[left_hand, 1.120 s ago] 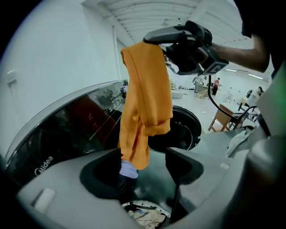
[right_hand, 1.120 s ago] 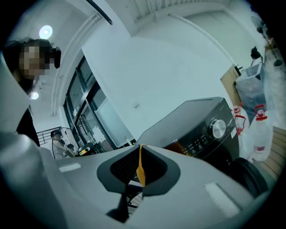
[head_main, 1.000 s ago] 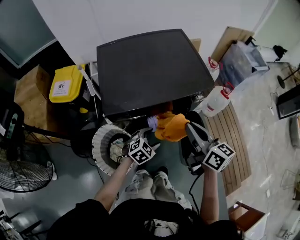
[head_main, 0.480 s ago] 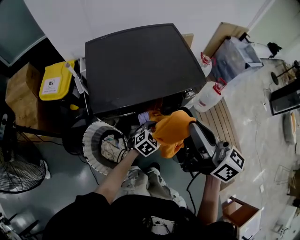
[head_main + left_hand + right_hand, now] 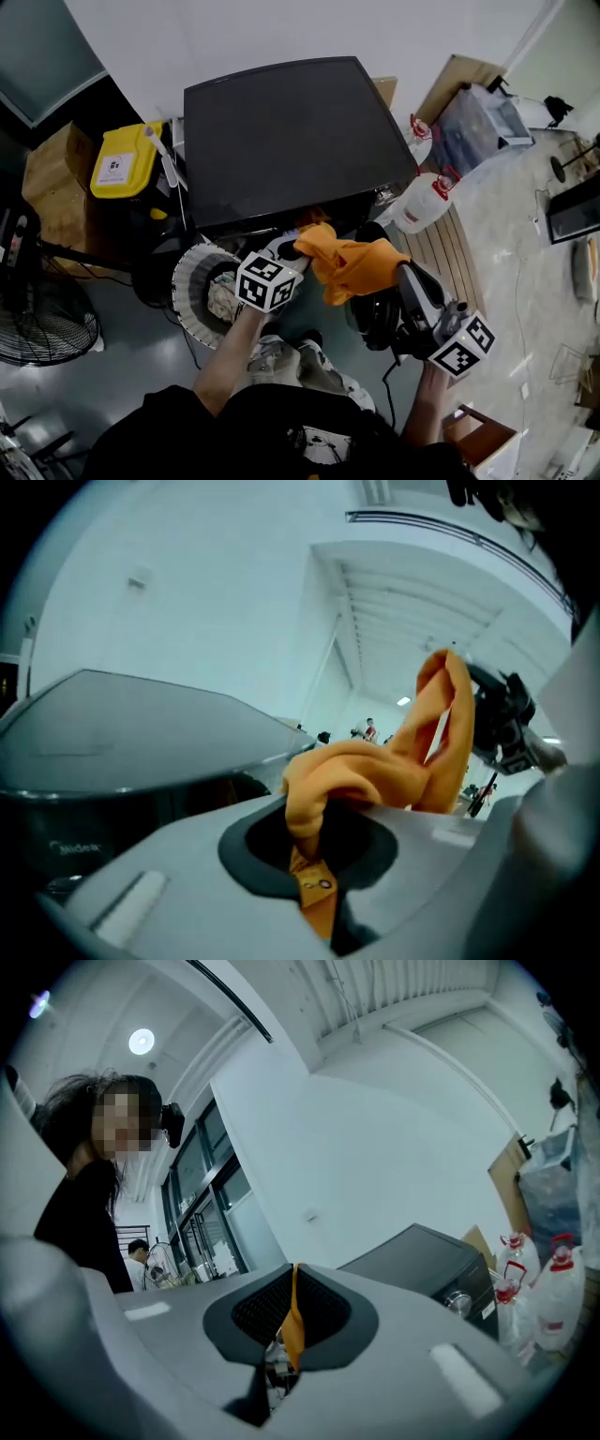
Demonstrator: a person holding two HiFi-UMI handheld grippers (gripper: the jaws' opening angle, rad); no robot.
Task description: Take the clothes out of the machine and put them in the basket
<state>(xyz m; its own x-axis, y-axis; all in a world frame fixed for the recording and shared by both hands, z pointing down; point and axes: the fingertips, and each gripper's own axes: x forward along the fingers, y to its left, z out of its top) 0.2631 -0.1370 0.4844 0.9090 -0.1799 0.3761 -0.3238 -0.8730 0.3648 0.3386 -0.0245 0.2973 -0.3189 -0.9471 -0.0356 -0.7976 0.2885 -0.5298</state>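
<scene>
I find both grippers engaged on one orange garment [image 5: 349,267], which hangs in the air at the 6 o'clock side of the machine [image 5: 291,141] in the head view, outside the drum and not in the basket [image 5: 190,284]. The left gripper [image 5: 300,246] holds the garment's 9 o'clock end. In the left gripper view its fingers [image 5: 178,874] are clenched on a fold of the orange cloth [image 5: 314,892], with the rest bunched above the pinch and rising toward 1 o'clock. The right gripper [image 5: 398,269] takes the 3 o'clock end. In the right gripper view its fingers [image 5: 422,1335] are clenched on a thin edge of the same cloth [image 5: 292,1321], which stands as a narrow orange strip between them. Between the two grips the garment sags in loose folds. The basket, round and white with ribbed walls, stands on the floor at 9 o'clock of the left gripper, just beside it, and pale clothes [image 5: 223,300] lie inside. The machine's dark top is shut flat. A yellow-lidded bin [image 5: 127,161] stands at 9 o'clock of the machine, a fan [image 5: 42,328] lies well off at 8 o'clock, and two jugs [image 5: 424,197] with red caps stand at the machine's 3 o'clock corner.
</scene>
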